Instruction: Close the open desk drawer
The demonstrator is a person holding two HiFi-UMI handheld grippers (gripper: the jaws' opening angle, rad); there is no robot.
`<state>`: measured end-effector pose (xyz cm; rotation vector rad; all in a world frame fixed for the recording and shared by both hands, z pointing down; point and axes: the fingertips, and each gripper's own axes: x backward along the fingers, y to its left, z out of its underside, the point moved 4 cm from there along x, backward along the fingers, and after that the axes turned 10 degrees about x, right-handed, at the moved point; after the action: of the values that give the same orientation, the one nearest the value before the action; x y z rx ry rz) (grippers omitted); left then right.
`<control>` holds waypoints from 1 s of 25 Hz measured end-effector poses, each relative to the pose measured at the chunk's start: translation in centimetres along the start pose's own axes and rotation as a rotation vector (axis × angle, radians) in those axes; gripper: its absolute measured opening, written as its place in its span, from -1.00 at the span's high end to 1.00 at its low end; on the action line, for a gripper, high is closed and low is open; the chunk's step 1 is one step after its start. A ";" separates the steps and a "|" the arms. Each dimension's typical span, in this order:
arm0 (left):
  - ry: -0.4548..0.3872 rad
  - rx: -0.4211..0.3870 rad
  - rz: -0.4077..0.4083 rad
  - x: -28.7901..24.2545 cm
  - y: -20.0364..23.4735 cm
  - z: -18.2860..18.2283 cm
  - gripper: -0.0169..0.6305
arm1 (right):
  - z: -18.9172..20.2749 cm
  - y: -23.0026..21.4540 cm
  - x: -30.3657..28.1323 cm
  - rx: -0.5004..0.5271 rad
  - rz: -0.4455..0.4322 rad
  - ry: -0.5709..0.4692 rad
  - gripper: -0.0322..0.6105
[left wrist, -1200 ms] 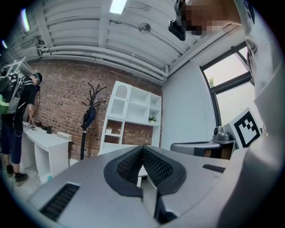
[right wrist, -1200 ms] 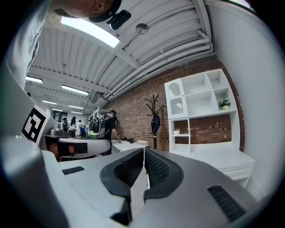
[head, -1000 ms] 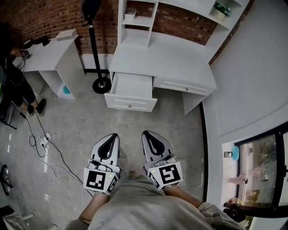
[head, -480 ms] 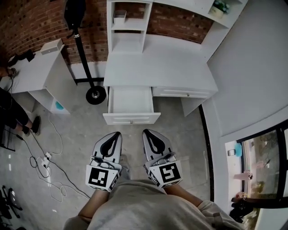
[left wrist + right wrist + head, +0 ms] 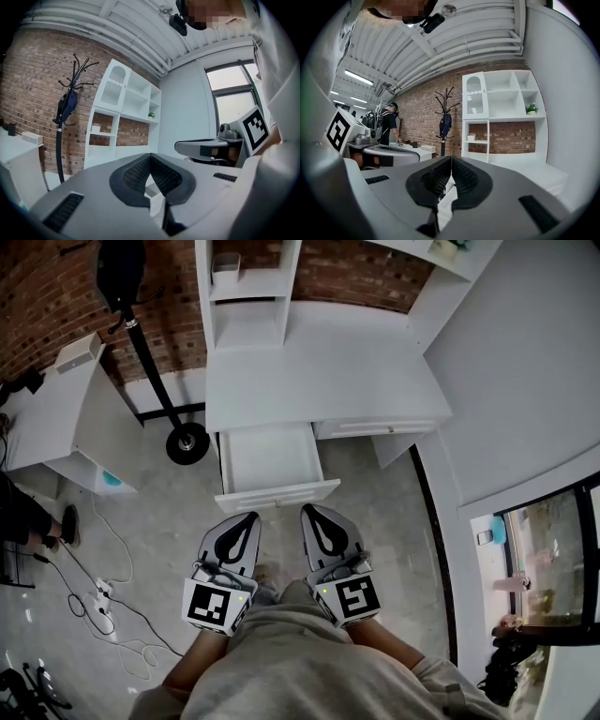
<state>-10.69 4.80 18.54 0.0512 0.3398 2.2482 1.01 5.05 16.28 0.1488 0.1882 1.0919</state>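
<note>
The white desk stands against the brick wall, and its left drawer is pulled out, empty, with its front panel toward me. My left gripper and right gripper point level at the drawer front, a short way from it, side by side. Both are shut with nothing between the jaws; their pads meet in the left gripper view and in the right gripper view. The right drawer is closed.
A coat stand rises just left of the desk. A second white table is further left, with a person's legs and cables on the floor there. A white wall and a window close the right side.
I have walked toward the desk: the open drawer has come much nearer to both grippers and now lies straight ahead of them. Both grippers stayed shut.
</note>
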 end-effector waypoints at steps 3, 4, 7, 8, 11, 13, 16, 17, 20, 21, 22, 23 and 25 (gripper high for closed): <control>0.014 0.003 0.016 -0.7 0.9 0.2 0.89 | -0.1 0.0 -1.3 0.000 0.009 -0.050 0.80; 0.018 0.003 0.020 -1.0 1.1 0.2 0.89 | 0.0 -0.1 -1.7 0.001 0.008 -0.050 0.80; 0.030 0.007 0.026 -1.8 1.7 0.3 0.89 | 0.4 -0.4 -2.6 0.008 -0.004 -0.037 0.80; 0.031 0.006 0.027 -2.1 1.9 0.4 0.89 | 0.6 -0.6 -2.9 0.011 -0.012 -0.028 0.80; 0.035 0.003 0.032 -3.1 2.4 0.8 0.89 | 2.4 -1.2 -3.8 0.035 -0.050 0.034 0.80; 0.055 0.008 0.023 -3.6 3.2 1.3 0.89 | 2.9 -1.4 -4.8 0.062 -0.064 0.023 0.80; 0.081 0.012 0.001 -4.5 4.5 2.1 0.89 | 3.9 -1.6 -6.3 0.083 -0.085 0.003 0.80; 0.084 0.015 -0.001 -4.9 4.8 2.5 0.89 | 4.5 -1.9 -6.7 0.087 -0.092 0.005 0.80; 0.091 0.020 -0.005 -6.4 5.7 3.7 0.89 | 6.2 -2.4 -7.8 0.079 -0.117 0.001 0.80; 0.092 0.020 -0.006 -6.7 6.0 4.1 0.89 | 6.8 -2.4 -8.2 0.079 -0.129 -0.003 0.80; 0.092 0.019 -0.007 -7.1 6.4 4.6 0.89 | 7.4 -2.4 -8.5 0.095 -0.149 0.002 0.80; 0.091 0.018 -0.009 -7.5 6.7 5.1 0.89 | 8.3 -2.3 -8.7 0.134 -0.180 0.024 0.80; 0.093 0.017 -0.009 -8.2 7.4 6.3 0.89 | 10.1 -2.1 -9.2 0.223 -0.251 0.083 0.80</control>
<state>-9.98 -4.52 27.18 -0.0456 0.4079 2.2432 0.98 -4.40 26.38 0.2720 0.3932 0.8260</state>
